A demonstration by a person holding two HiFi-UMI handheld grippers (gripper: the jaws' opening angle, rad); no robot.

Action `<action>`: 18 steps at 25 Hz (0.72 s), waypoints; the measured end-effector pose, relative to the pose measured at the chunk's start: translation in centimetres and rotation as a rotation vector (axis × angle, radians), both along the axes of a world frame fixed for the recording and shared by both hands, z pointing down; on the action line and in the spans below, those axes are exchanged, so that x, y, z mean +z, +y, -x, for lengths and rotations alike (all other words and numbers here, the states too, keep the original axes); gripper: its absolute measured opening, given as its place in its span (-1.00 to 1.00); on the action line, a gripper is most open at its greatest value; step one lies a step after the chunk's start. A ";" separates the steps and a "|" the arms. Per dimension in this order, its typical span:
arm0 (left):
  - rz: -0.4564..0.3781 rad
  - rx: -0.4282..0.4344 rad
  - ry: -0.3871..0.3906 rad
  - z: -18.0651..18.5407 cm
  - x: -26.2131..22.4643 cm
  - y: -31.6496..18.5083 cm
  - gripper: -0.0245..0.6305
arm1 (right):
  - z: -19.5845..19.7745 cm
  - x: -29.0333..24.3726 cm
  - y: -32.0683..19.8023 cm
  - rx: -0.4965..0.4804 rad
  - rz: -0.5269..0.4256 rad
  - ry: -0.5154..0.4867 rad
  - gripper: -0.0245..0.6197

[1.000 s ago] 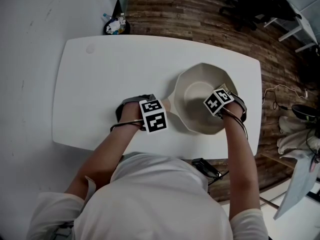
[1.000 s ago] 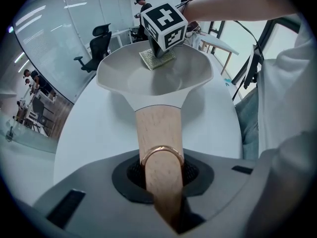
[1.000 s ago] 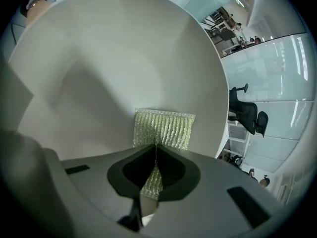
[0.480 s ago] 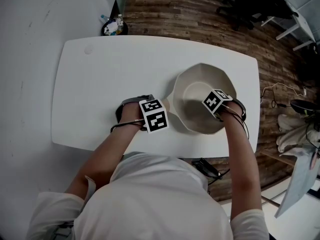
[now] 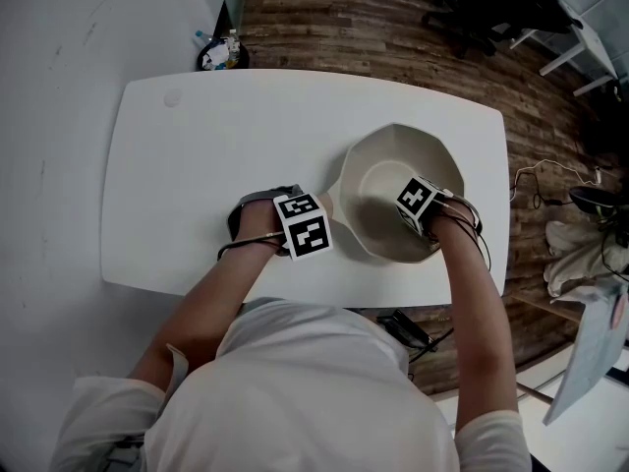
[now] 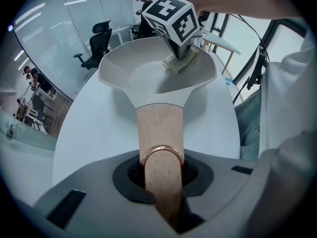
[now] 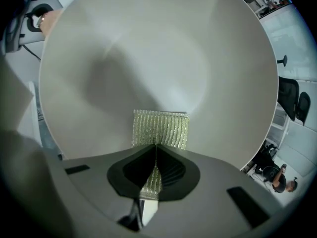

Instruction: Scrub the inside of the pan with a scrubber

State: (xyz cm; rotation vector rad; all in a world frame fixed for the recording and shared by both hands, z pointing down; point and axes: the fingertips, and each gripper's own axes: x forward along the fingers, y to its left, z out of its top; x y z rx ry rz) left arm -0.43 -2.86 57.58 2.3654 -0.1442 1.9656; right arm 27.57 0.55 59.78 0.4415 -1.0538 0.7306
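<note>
The left hand-held gripper (image 6: 162, 171) is clamped on the pan's wooden handle (image 6: 159, 125). The handle's long axis runs rightward into the pan (image 5: 385, 144), which sits on the white surface (image 5: 197, 155). Inside the bowl, the right hand-held gripper (image 7: 154, 175) pinches the green scrubber (image 7: 160, 128) against the near-right inner wall, with the pan's floor just to its left. Since a second ago it has slid left from the rim toward the centre, while the left one has stayed put.

Bright even light; fisheye edges dark, warped
</note>
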 end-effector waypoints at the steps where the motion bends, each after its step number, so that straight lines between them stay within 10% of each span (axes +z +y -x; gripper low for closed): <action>1: 0.000 0.001 0.000 0.0 0.0 0.1 -0.69 | 0.1 -0.1 0.3 0.009 0.011 -0.002 -0.84; 18: -0.006 -0.001 -0.008 -0.6 0.0 0.9 -0.69 | 2.8 -0.2 3.9 0.102 0.122 -0.145 -0.84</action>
